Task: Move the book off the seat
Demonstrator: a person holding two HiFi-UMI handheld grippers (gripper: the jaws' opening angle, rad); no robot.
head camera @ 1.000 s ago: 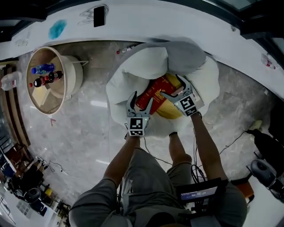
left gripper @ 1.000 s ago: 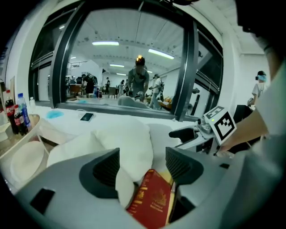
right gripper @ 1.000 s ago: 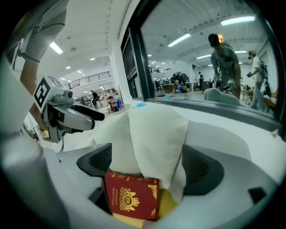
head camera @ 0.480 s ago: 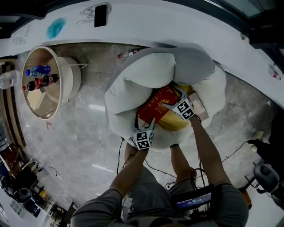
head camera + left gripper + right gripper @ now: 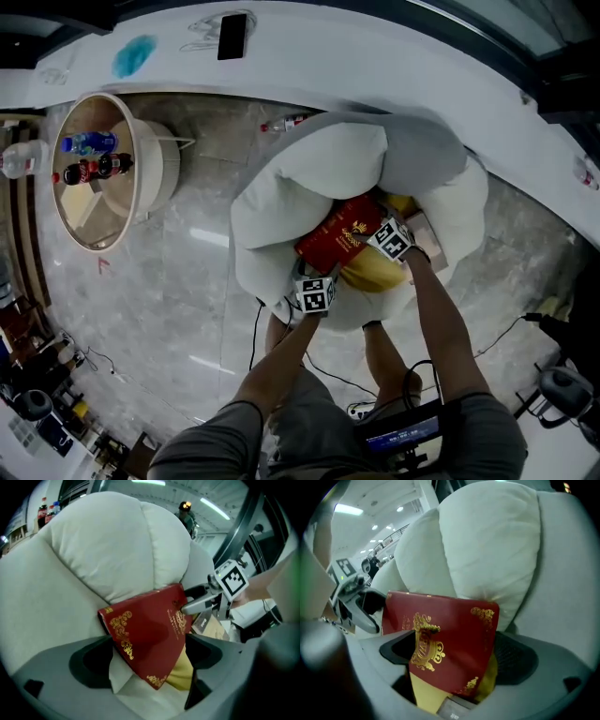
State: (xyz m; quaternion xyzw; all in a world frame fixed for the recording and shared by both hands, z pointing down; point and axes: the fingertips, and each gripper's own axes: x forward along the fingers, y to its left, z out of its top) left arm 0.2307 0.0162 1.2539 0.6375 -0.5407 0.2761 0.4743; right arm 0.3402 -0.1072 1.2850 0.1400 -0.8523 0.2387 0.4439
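Head view, book: a red book (image 5: 342, 234) with gold print lies tilted in the hollow of a white padded chair (image 5: 309, 169), on top of a yellow cushion (image 5: 375, 274).
Book and left gripper: the left gripper (image 5: 315, 274) sits at the book's near, lower corner; in the left gripper view that corner lies between its two fingers (image 5: 93, 660).
Book and right gripper: the right gripper (image 5: 367, 240) is at the book's right edge; in the right gripper view the cover stands between its fingers (image 5: 520, 660) and hides part of the left one.
Left fingers: spread wide and just now opening further; the book is between them, with a gap at each side and no pad pressing on it.
Right fingers: well apart, with the book and the cushion's edge in the gap; no squeeze on the cover shows. From the left gripper view its tips reach the book's far corner, but whether they touch it I cannot tell.
Beside the book: a brown box (image 5: 213, 630) lies on the seat to the right, just past the cushion.
Round table: a rimmed side table (image 5: 141, 178) stands on the floor to the left, well apart from the chair.
In the table: several bottles (image 5: 94, 169) lie inside the rim, one blue and two dark with red caps.
Counter: a phone (image 5: 232, 36) lies on the white counter (image 5: 375, 66) behind the chair.
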